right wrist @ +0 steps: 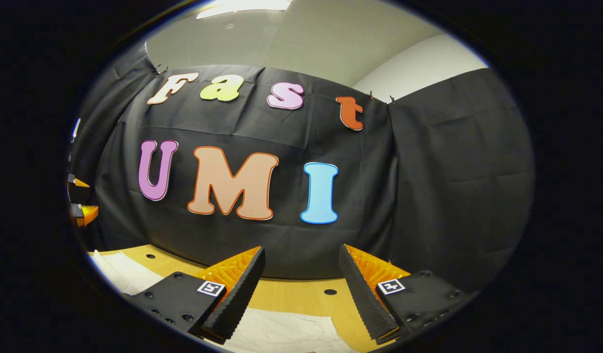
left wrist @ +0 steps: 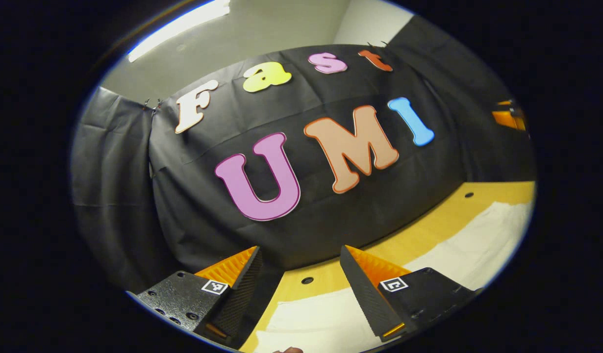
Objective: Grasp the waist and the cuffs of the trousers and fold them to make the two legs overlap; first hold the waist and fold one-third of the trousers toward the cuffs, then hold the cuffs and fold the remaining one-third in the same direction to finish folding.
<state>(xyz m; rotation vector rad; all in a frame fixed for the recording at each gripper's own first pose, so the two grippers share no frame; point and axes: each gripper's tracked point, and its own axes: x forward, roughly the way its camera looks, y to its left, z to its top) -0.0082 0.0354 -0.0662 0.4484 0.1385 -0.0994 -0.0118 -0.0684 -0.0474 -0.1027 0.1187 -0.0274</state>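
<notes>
Both grippers are raised over the table, fingers spread wide, holding nothing.

The left gripper [left wrist: 299, 255] and the right gripper [right wrist: 301, 255] have wedge-shaped fingers with fine ribbed inner faces, and a clear gap stays between them. The trousers [left wrist: 473, 245], a pale soft cloth with light wrinkles, lie flat on the smooth yellow wooden table [left wrist: 429, 225], which has small round holes. In the right gripper view, the trousers [right wrist: 282, 333] lie under the fingers, and the left gripper [right wrist: 81, 201] appears at the far left edge.

I see a bright ceiling light [left wrist: 181, 30] glaring overhead, blown white. Both views stay sharp at centre but bend strongly at their edges, dimming there
</notes>
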